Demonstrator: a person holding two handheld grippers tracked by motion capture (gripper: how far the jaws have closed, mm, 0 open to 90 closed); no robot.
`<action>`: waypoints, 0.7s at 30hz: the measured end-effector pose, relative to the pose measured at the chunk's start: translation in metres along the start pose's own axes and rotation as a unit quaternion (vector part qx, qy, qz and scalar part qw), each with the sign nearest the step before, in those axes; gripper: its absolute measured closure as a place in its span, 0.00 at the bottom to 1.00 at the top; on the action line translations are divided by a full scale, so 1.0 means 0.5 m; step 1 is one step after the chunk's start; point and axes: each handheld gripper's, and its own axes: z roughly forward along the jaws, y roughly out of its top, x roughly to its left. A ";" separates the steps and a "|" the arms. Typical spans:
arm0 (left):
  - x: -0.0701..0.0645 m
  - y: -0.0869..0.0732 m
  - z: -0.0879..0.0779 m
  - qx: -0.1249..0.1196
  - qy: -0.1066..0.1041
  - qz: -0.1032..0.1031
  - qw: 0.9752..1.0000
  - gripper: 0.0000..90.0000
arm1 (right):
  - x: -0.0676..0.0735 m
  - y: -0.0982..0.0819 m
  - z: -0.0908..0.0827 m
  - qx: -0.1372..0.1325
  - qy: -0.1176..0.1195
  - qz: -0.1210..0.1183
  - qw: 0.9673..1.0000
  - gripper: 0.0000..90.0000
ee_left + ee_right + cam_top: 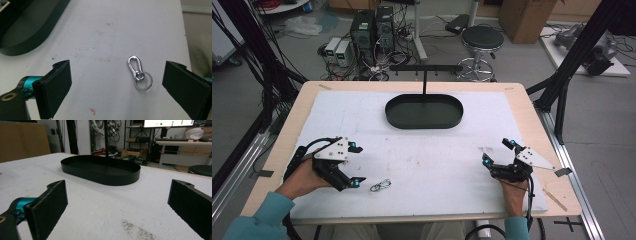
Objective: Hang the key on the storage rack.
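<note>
Small silver metal snap clip with a split ring on one end (pixel 380 185) lies flat on the white padded mat (pixel 422 165), near the person's edge of the table, left of centre. Nothing touches it.

Left gripper (pixel 354 165) sits just beside the clip, to its left in the high view. Jaws spread wide, nothing held. In the left gripper view the clip (pixel 138 72) lies between the two black pads but off-centre, close to the pad at the right of that view and clear of it. Its long axis runs roughly along the line of the jaws, clip end pointing away from the camera, ring end nearer. So closing as it stands would pinch the clip across its narrow width; judged a fair grip, provided the gripper shifts toward the clip first to centre it.

Right gripper (pixel 498 151) is well apart, on the far right of the mat. Jaws equally wide, empty. It looks toward the black oval metal tray with an upright post (pixel 100 170) at the far middle of the table.

Left hand is clearly the nearer one. How high the left pads ride above the mat can't be read surely; possibly just off it. Lowering may still be needed.
</note>
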 end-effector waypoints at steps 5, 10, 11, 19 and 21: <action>-0.009 0.003 0.021 0.027 -0.023 0.012 0.999 0.10 | 0.001 0.000 0.000 0.000 -0.002 0.001 1.000 0.02; -0.017 0.003 0.044 0.061 -0.036 0.029 0.997 0.10 | 0.000 0.000 0.000 0.000 -0.001 0.000 1.000 0.02; -0.021 0.002 0.049 0.060 -0.035 0.028 0.997 0.10 | 0.000 0.000 0.000 -0.001 0.000 -0.003 1.000 0.02; -0.043 0.000 0.085 0.104 -0.044 0.052 0.992 0.11 | 0.000 0.000 0.000 -0.001 0.000 -0.002 1.000 0.02; -0.046 0.000 0.093 0.115 -0.046 0.058 0.991 0.11 | 0.000 0.000 0.000 0.000 -0.001 -0.001 1.000 0.02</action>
